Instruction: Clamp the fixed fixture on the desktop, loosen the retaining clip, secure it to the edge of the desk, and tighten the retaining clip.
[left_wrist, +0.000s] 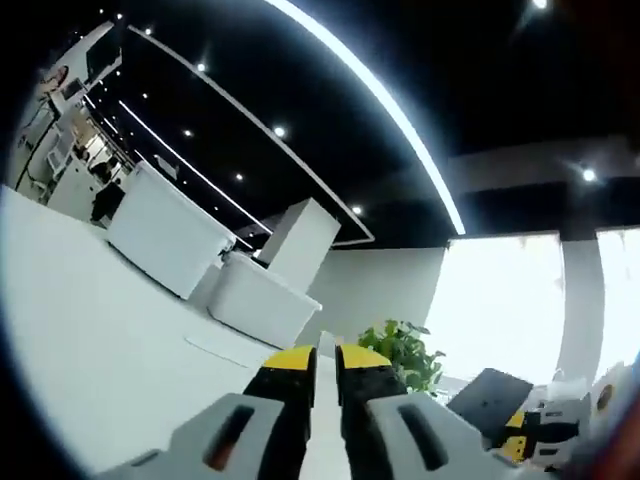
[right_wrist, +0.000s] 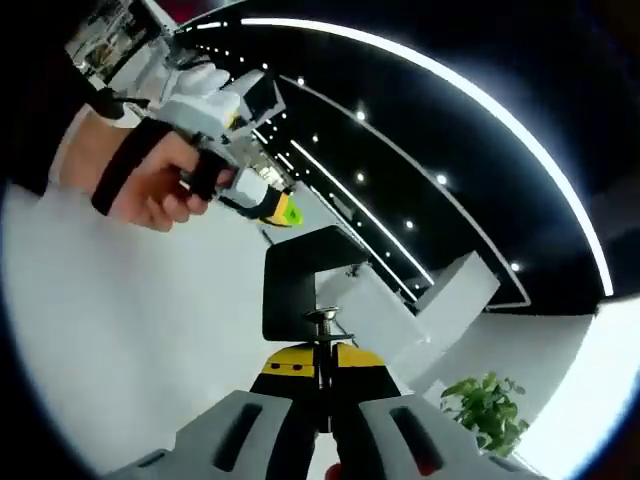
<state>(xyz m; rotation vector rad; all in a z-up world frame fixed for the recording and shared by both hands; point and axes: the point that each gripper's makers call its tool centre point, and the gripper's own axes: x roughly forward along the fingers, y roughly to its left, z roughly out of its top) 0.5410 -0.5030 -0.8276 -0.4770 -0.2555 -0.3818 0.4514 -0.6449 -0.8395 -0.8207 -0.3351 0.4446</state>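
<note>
A black C-shaped clamp fixture (right_wrist: 290, 275) stands just ahead of my right gripper (right_wrist: 321, 362), which is shut on the clamp's metal screw (right_wrist: 321, 335). The clamp hangs above the white desk (right_wrist: 130, 340). Beyond it, at the upper left, a hand (right_wrist: 150, 190) holds my left gripper (right_wrist: 278, 208). In the left gripper view, my left gripper (left_wrist: 326, 362) has its yellow-tipped jaws close together with nothing between them. At the lower right of that view, part of the right gripper (left_wrist: 535, 435) shows beside a black piece (left_wrist: 488, 397) that looks like the clamp.
White desk (left_wrist: 100, 330) stretches to the left. White boxy partitions (left_wrist: 170, 235) stand on its far side. A green plant (left_wrist: 405, 350) grows behind them near bright windows (left_wrist: 500, 300). The plant (right_wrist: 485, 405) also appears low right in the right gripper view.
</note>
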